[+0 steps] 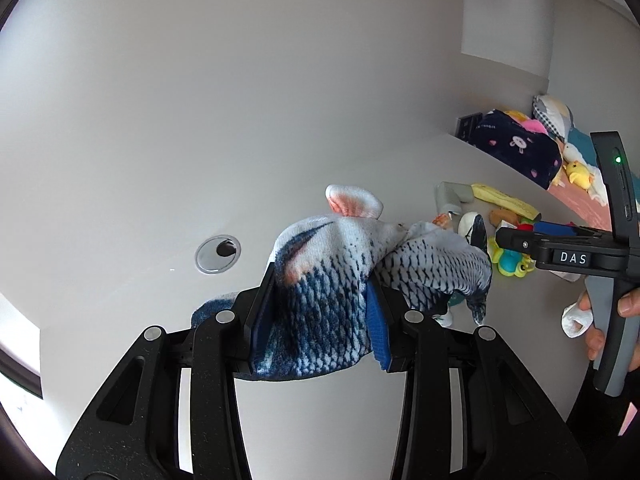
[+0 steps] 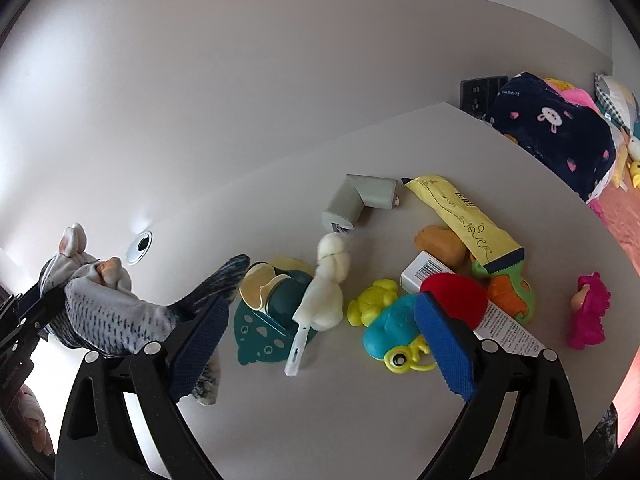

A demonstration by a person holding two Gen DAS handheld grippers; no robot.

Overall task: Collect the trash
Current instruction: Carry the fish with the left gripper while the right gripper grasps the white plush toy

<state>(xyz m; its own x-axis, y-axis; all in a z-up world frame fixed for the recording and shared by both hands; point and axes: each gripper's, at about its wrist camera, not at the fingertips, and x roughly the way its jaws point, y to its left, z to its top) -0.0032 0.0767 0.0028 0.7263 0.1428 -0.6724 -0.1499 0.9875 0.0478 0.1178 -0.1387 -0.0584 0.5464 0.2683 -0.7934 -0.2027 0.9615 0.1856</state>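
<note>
Plush fish [image 1: 320, 300] clamped in my left gripper [image 1: 316, 320]; right gripper [image 2: 320, 340] gapes empty above wadded tissue [image 2: 326, 292], next pick.

The left wrist view looks steeply down over its claw [image 1: 316, 320] at the tabletop [image 1: 160, 200], close. The right wrist view looks down between its own fingers [image 2: 444, 352]. Both share the plush fish [image 1: 340, 264], the toy pile [image 2: 400, 300] and the cable hole [image 2: 139, 247].
</note>
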